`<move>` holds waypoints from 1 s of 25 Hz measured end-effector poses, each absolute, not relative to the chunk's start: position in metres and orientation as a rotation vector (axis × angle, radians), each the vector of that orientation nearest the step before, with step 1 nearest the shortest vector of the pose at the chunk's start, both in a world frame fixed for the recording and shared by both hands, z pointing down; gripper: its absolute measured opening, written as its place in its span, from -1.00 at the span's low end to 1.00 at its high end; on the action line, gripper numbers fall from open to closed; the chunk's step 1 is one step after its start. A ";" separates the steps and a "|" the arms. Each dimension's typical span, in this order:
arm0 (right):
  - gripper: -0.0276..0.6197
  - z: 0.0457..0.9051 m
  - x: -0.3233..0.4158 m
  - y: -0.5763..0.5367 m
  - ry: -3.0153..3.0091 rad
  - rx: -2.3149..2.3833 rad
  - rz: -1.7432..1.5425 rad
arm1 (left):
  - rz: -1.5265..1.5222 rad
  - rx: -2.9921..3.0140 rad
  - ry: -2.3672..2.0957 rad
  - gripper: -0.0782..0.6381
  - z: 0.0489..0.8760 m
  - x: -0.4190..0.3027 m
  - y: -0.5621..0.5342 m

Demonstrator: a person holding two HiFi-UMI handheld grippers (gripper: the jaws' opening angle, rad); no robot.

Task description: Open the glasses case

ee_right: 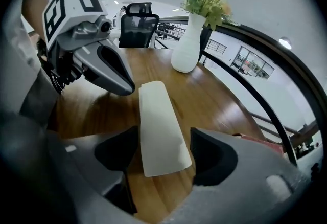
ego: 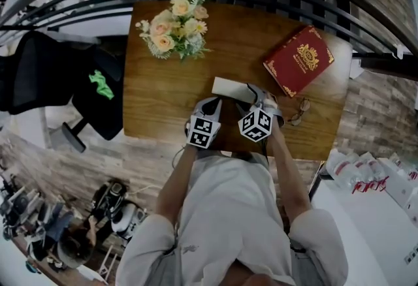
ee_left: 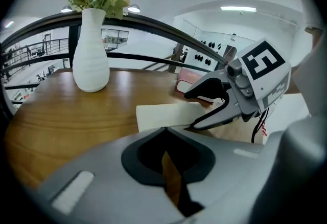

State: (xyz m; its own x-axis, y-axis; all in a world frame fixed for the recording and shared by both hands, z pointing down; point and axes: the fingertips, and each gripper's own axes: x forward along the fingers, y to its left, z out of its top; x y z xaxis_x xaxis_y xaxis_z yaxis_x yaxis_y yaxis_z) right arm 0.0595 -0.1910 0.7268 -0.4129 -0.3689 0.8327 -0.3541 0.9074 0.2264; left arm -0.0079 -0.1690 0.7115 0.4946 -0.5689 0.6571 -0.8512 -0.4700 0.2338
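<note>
Left tool (ee_left: 163, 133): jaws clenched on nothing, tip angled down just short of the left end of the glasses case (ee_left: 171, 115). Contact there could not be told. It was probably placed to brace that end while the other tool worked the lid.

The vase of flowers (ego: 176, 23) stood back-left, well apart. Bare desk (ego: 157, 102) lay between it and the case, giving free room on that side.

The case was cream, still closed, and lay flat near the desk's middle, towards the front edge.

Right tool (ee_right: 164, 138): released, jaws spread wide, straddling the case's right end. The pads were beside its long edges and not pressing. This looked like a line-up for a grip across the width.

Further right, the red book (ego: 299, 59) sat near the rear. A pair of glasses (ego: 299, 111) lay just beside the right hand, close to the front edge, so room to swing rightwards was tight.
</note>
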 end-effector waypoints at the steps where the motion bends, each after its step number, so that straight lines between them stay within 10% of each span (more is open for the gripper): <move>1: 0.09 0.730 0.060 -0.192 -2.024 0.515 -0.015 | 0.687 2.195 -1.163 -0.73 0.713 -0.008 -0.169; 25: 0.03 0.739 0.060 -0.189 -2.034 0.448 0.090 | 0.656 2.115 -1.217 -0.73 0.732 -0.014 -0.181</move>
